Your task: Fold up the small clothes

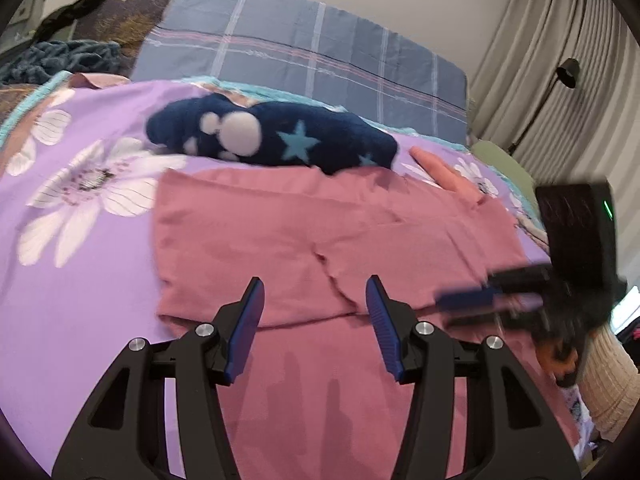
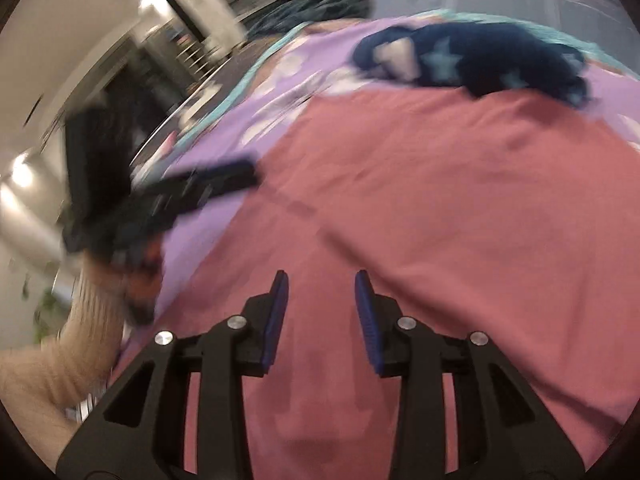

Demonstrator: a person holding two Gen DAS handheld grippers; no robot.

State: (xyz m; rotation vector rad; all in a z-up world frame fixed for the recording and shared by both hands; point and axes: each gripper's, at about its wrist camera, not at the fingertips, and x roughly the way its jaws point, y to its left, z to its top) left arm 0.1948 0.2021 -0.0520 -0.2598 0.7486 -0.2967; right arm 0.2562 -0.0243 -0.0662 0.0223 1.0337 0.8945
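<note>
A dusty pink garment [image 1: 304, 232] lies spread flat on the purple floral bedspread [image 1: 80, 184]; it also shows in the right wrist view [image 2: 440, 184]. My left gripper [image 1: 316, 292] is open and empty just above the garment's near part. My right gripper [image 2: 322, 284] is open and empty over the garment; it appears blurred at the right of the left wrist view [image 1: 492, 300]. The left gripper appears blurred at the left of the right wrist view [image 2: 212, 184]. A navy fleece garment with stars and white spots [image 1: 272, 136] lies behind the pink one.
A rolled salmon-pink cloth [image 1: 444, 172] lies at the far right of the bedspread. A blue plaid pillow [image 1: 304, 56] and a blue knitted blanket [image 1: 60, 60] sit at the back. Curtains and a floor lamp [image 1: 568, 72] stand to the right.
</note>
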